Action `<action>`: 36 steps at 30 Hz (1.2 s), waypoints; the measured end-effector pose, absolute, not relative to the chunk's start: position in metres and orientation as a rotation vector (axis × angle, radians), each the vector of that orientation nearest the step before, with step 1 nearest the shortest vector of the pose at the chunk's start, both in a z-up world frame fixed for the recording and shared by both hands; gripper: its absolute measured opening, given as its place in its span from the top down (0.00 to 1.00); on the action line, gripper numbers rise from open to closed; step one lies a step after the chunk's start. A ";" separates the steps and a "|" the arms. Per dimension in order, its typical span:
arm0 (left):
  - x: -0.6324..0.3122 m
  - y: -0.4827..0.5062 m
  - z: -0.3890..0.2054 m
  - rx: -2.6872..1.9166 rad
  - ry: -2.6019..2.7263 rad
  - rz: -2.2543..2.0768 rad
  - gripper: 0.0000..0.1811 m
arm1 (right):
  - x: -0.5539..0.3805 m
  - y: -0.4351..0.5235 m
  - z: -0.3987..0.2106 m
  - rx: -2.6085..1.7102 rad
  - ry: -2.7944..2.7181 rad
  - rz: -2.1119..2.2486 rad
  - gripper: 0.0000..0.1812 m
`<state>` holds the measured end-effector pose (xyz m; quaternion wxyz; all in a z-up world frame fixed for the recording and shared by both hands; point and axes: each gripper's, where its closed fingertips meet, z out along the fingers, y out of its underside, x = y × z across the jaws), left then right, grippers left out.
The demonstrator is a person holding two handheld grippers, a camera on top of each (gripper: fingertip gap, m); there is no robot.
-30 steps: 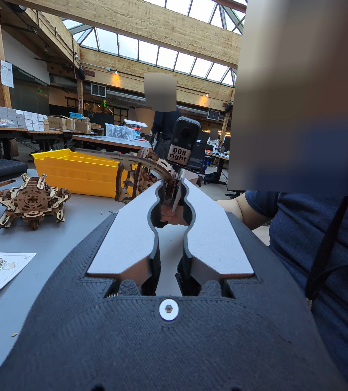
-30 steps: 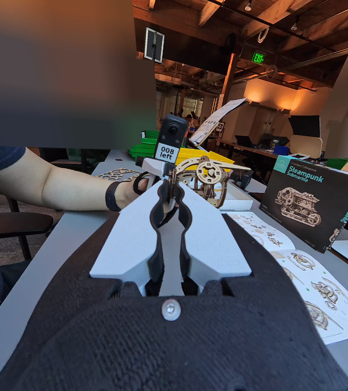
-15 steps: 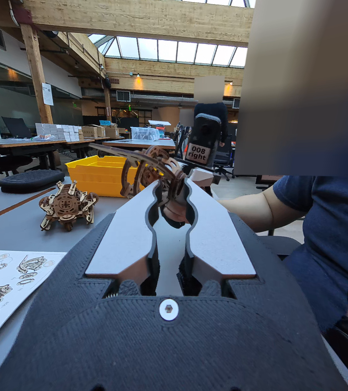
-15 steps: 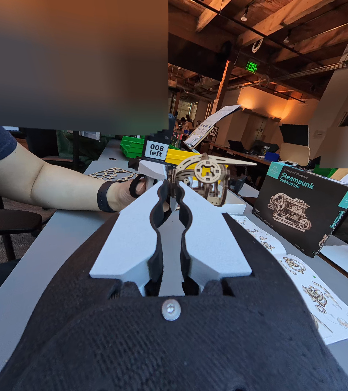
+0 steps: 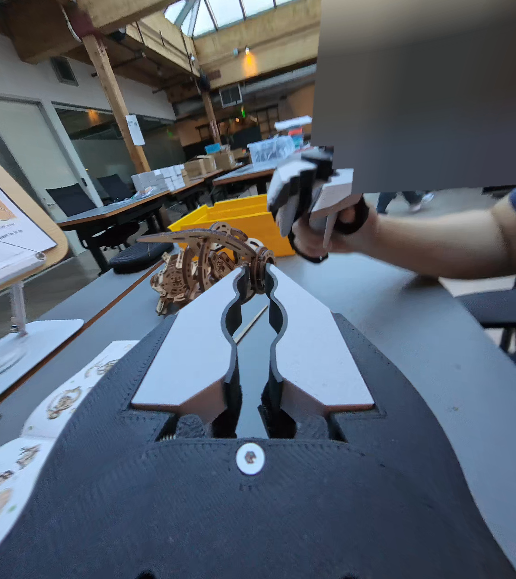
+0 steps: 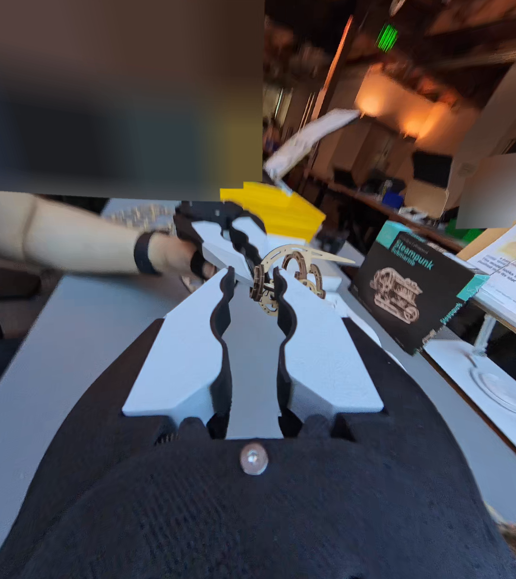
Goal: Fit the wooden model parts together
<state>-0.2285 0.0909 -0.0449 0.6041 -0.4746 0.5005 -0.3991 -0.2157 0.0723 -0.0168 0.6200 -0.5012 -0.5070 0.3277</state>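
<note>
wooden model (image 5: pixel 216 250) | left tool (image 5: pixel 256 272) clamped on it | right tool (image 6: pixel 252 275) apart, beside it

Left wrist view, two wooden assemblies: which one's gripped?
The arched wooden assembly with the long pointed strip, clamped in the left hand-held gripper; the squat wooden assembly sits on the table.

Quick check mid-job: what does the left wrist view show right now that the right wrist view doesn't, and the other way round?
Left wrist view only: a second wooden assembly sitting on the table beyond the held part, and a thin wooden stick lying on the table.

Right wrist view only: the dark kit box standing on the table to the right.

Both: the wooden model part clamped in the left gripper, the right gripper open, the yellow bin, and the grey table.
</note>
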 end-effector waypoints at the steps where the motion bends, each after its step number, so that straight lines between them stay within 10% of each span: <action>1: -0.227 0.091 -0.050 -1.103 1.197 -0.862 0.96 | -0.221 0.075 -0.024 -1.199 -1.247 0.669 0.85; 16: -0.209 0.089 -0.083 -1.110 1.388 -0.505 0.96 | -0.215 0.095 -0.092 -1.495 -1.788 -0.063 0.92; 36: -0.208 0.082 -0.092 -1.413 1.360 -0.939 0.96 | -0.215 0.078 -0.103 -1.739 -1.673 0.578 0.87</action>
